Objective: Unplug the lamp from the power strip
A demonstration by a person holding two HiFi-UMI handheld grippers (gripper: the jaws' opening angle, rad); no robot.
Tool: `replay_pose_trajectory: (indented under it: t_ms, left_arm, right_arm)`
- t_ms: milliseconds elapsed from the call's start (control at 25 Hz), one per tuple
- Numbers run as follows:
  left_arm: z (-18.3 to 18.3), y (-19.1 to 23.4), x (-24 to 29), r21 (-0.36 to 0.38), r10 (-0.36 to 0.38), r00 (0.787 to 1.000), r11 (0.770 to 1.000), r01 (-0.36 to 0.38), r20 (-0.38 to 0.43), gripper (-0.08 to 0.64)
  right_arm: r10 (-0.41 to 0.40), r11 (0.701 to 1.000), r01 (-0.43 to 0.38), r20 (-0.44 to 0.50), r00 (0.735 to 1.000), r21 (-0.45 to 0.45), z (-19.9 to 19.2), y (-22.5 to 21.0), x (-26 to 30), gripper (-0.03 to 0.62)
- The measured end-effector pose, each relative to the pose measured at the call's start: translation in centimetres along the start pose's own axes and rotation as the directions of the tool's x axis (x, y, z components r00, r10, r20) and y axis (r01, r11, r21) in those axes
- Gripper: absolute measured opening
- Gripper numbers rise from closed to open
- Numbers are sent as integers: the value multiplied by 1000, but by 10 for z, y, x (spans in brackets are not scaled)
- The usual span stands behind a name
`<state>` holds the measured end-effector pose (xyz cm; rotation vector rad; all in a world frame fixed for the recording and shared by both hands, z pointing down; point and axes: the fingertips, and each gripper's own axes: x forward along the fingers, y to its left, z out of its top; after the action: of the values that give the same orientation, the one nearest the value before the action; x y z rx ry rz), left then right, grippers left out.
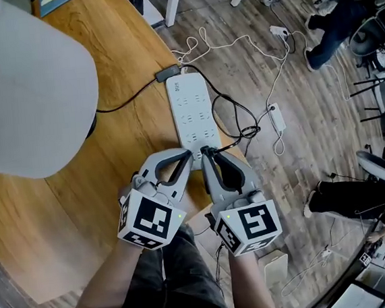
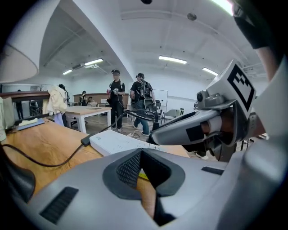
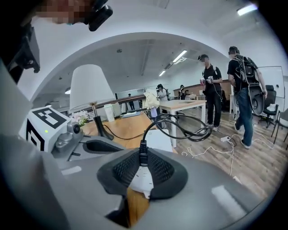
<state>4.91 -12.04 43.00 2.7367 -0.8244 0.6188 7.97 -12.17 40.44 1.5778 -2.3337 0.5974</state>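
Unplugging step: my right tongs (image 3: 142, 165) grip the black lamp plug (image 3: 143, 150) at the power strip's (image 1: 191, 106) near end on the table (image 1: 122, 55). Left tongs (image 2: 141, 153) are clenched empty alongside. Next, I'd pull straight out.

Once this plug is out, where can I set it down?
Bare wood between the lamp shade and the power strip, short of the lamp cord. Crowded: the strip's near end, with the left hand-held gripper, right hand-held gripper and looped cable.

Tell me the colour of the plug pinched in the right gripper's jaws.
The plug is black, seen best in the right gripper view.
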Motion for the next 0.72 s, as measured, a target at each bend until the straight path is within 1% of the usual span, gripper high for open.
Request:
replay_pose_trajectory:
  t_ms: [80,200,360,600,720]
  left_arm:
    - [0,5,-11,-7,36,999,999,-35,15,-5]
    - [-4,13,-27,1,92,995,996,-92,27,-5]
    - [-10,22,-47,-20,142,989,990,-141,38,-5]
    - [-18,37,-76,-104,209,975,974,-201,75,-5]
    - [-23,44,-87,-127,246,966,964,-235,79,-5]
  right_arm:
    - [27,1000,-27,-15,1000,1,-3,9,1,64]
    - [77,997,-77,-48,996,-3,-10,27,6,64]
    - [127,991,-129,-94,987,-15,-21,50,14,64]
    - [177,984,-177,-130,975,14,-32,76,24,66]
    - [193,981,-189,-148,970,43,-38,84,29,67]
